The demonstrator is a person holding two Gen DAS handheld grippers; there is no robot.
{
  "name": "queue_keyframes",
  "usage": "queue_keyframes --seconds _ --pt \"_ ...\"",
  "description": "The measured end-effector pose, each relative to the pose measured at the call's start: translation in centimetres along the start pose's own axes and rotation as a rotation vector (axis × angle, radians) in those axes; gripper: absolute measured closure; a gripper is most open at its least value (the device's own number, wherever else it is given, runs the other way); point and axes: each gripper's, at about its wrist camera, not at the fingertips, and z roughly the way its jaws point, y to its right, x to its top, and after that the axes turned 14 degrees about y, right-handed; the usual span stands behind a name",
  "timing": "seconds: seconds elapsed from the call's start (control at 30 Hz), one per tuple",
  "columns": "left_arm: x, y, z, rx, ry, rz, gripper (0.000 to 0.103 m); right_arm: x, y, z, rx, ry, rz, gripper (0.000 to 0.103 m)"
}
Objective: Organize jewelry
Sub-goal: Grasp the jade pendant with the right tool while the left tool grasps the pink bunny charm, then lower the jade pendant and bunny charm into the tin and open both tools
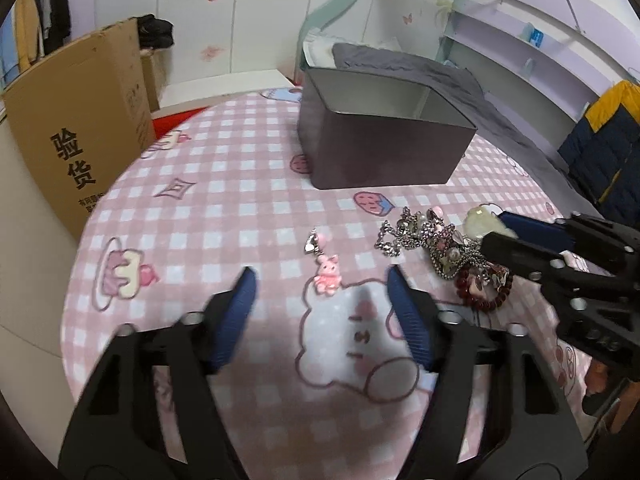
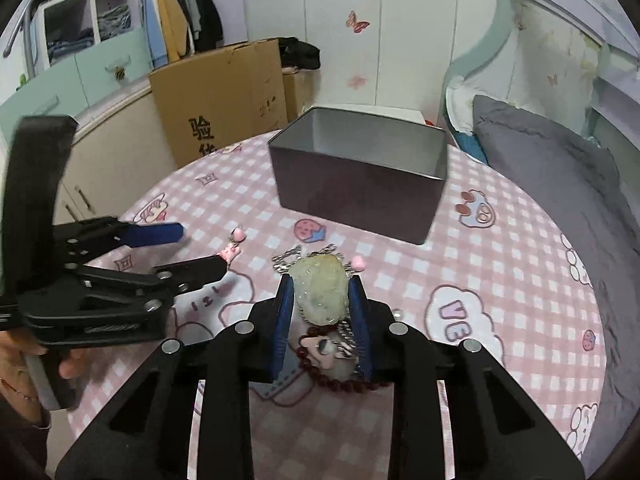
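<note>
Two tools: right (image 2: 322, 300) grips jade pendant (image 2: 318, 294)

A child's bedroom at home: a bed with grey bedding (image 2: 560, 168) at right, hanging clothes (image 2: 176, 12) far left, butterfly-stickered wardrobe doors (image 2: 358, 22) behind a pink checked cartoon tablecloth (image 2: 500, 272).

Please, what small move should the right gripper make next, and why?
Probably close the last bit on the jade pendant, then lift slowly. The right gripper has its fingers on both sides of the pendant, which lies on the chains and the bead bracelet, so they may come along. The tin stands open behind.
</note>
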Motion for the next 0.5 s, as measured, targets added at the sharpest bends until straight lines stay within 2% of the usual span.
queue_keyframes --seconds 0.03,0.17,0.27,0.3,0.5 --pt "0.0 0.1 0.6 0.001 -0.014 0.001 0.053 0.1 0.2 -0.1 0.004 0.005 0.009 0.077" --pt "-0.1 0.6 1.8 0.025 -0.039 0.043 0.060 0.5 1.0 -0.5 0.008 0.019 0.028 0.077" --pt "-0.1 1.0 1.9 0.053 -0.042 0.087 0.077 0.8 1.4 -0.6 0.017 0.030 0.044 0.077" --pt "-0.1 0.9 1.9 0.047 -0.043 0.085 0.087 1.0 1.5 -0.6 0.020 0.033 0.048 0.077" --pt "0.5 0.7 0.9 -0.027 -0.031 0.035 0.087 2.2 2.2 -1.2 0.041 0.062 0.067 0.077"
